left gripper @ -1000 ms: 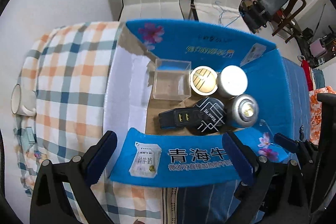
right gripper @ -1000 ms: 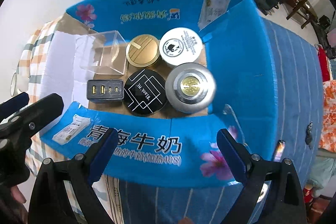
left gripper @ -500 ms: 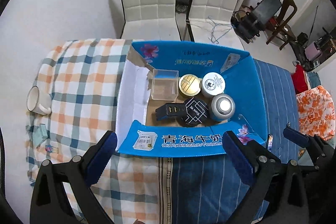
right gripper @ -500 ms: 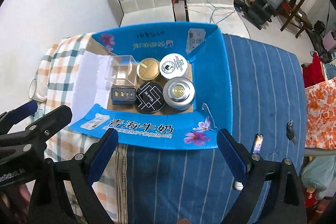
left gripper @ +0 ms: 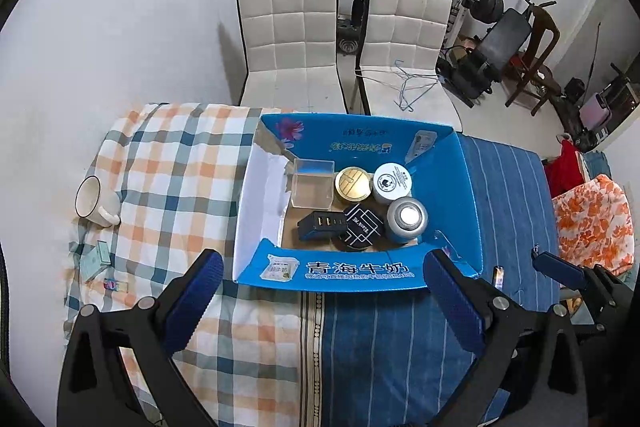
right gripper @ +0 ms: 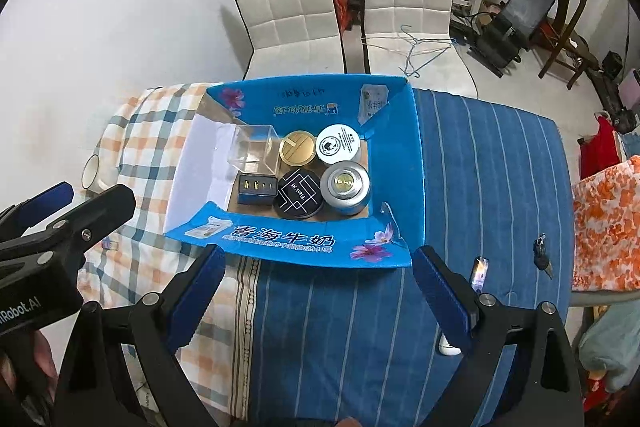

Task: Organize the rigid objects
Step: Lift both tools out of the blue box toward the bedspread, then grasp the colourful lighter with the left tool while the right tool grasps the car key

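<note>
Hand-held grippers: left (left gripper: 318, 301) and right (right gripper: 316, 297) both wide open, empty, pulled back higher than before.
Box (right gripper: 394, 163): six items packed; sorting looks complete.

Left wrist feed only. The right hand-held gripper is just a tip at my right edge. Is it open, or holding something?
Observer: It is open and empty. The right hand-held gripper has its fingers spread wide, short of the near flap of the blue cardboard box.
Operator: Is there anything on the striped cloth to the right of the box that I'm missing?
Observer: Yes, a bunch of keys lies there, well apart from the box.
Operator: Anything else?
Observer: A small white object sits under the gripper's right finger. It is mostly hidden, so I can't tell what it is.
</note>
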{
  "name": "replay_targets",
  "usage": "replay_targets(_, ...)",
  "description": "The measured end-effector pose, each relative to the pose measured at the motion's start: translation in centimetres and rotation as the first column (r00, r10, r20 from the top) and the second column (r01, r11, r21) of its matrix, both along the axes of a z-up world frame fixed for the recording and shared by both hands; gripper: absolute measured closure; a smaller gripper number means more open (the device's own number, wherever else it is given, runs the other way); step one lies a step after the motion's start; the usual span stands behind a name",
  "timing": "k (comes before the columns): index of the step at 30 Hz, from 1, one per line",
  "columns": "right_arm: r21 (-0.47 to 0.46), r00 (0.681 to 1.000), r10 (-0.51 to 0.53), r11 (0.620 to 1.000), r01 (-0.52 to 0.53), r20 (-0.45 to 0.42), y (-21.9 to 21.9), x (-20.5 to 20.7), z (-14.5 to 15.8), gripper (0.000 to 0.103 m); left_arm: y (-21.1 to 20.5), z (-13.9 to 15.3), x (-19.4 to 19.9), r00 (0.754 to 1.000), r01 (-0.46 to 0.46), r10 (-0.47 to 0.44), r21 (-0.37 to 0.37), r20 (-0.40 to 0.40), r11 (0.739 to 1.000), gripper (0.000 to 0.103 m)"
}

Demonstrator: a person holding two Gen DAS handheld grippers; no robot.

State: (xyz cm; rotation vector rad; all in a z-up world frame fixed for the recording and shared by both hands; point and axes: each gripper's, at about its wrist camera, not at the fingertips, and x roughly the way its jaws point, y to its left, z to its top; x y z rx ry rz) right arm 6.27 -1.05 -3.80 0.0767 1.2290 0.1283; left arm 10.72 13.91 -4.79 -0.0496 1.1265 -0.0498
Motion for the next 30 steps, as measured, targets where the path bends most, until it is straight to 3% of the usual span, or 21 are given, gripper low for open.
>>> replay_targets(7,0.027,0.999,-0.045,0.999,0.046,-0.008,-3.6,-1.2,-0.3,0.006,-3.6,0.0,-0.7,0.998,0.060,-0.060,-0.018,0.001,0.998,0.000)
replay_targets(13,0.001,0.985,-0.167,0.986,0.167,-0.038,-11.3,-3.1,-1.9,0.006,-10.5,-1.6,-1.2,0.982,0.187,-0.189,-0.077,-0.022,0.979,0.000)
replay_targets(19,-0.047,0.937,-0.331,0.944,0.327,-0.109,-21.3,-5.3,-5.2,0.006,-20.1,-5.4,-1.7,0.936,0.329,-0.342,-0.130,-0.089,0.935,0.001)
replay_targets(24,-0.110,0.902,-0.407,0.913,0.394,-0.147,-28.4,-6.4,-8.4,0.006,-26.6,-8.7,-2.0,0.894,0.408,-0.428,-0.156,-0.130,0.900,0.001)
replay_targets(30,-0.156,0.898,-0.414,0.906,0.393,-0.147,-35.1,-5.6,-12.3,0.006,-32.6,-13.9,-1.0,0.866,0.431,-0.456,-0.153,-0.205,0.889,0.002)
